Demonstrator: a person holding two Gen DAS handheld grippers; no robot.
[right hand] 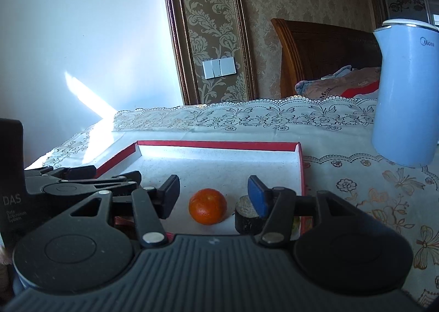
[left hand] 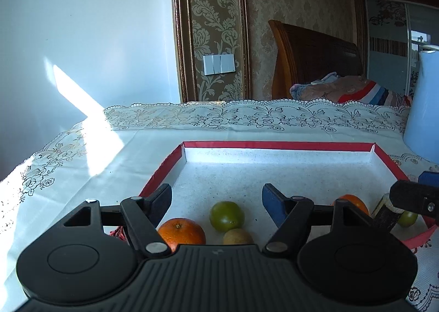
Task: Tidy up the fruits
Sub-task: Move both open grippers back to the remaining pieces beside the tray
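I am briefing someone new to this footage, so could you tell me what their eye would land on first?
Probably the red-rimmed tray on the lace tablecloth, with its fruit gathered at the near end: two oranges, a green fruit and a small brown one. The open left claw frames them, gripping nothing. To the right stands a tall pale-blue kettle.

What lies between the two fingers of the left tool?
In the left wrist view, a green fruit lies on the tray floor between them, untouched.
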